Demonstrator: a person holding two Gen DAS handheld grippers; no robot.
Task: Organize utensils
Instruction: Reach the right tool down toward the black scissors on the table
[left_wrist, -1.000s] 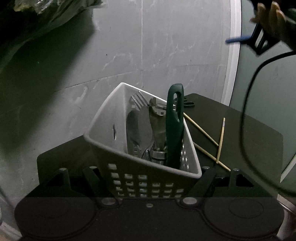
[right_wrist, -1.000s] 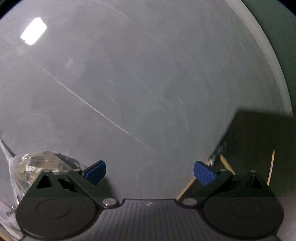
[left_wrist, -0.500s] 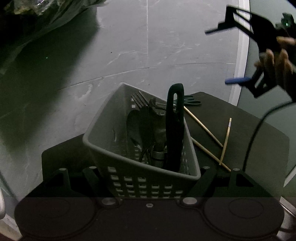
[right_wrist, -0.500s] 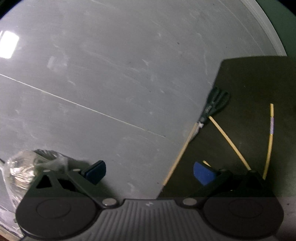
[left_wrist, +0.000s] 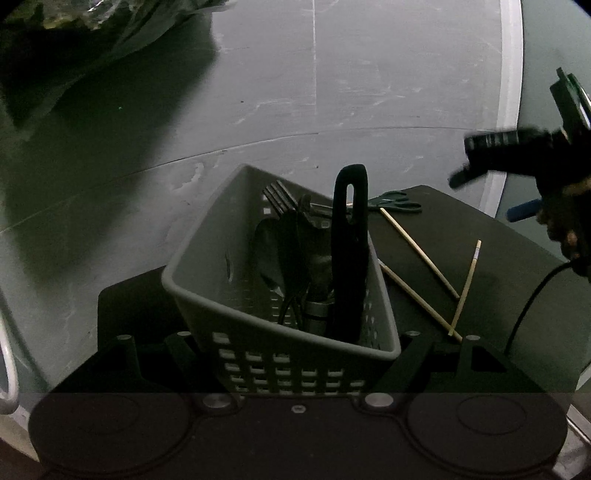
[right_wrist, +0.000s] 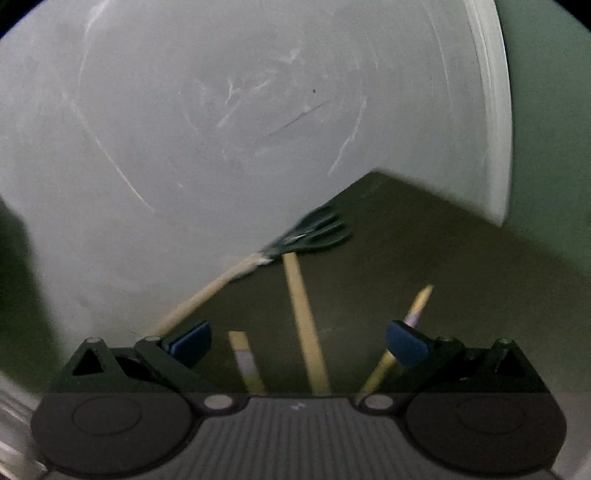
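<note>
The left gripper (left_wrist: 299, 354) has the near end of one grey perforated basket (left_wrist: 207, 266) between its two fingers, which press against the basket's corners; the jaws are easing open, though the pads are hidden behind the basket wall. The basket stands on a dark worktop (left_wrist: 480, 236) and holds one tall black utensil handle (left_wrist: 349, 254) with a slot near its top, one fork (left_wrist: 279, 195) tines up, and several darker pieces of cutlery (too dim to count).

The right gripper (right_wrist: 299, 347) stands wide open with nothing between its two blue pads (right_wrist: 406, 347), low over the worktop. In its view four pale wooden sticks (right_wrist: 304, 321) lie spread below and ahead of it: two run between the fingers, one passes under the right pad, one angles away past the left pad. The left view shows only three. One pair of green-handled scissors (right_wrist: 317, 232) lies beyond the sticks, at the worktop's far edge.
</note>
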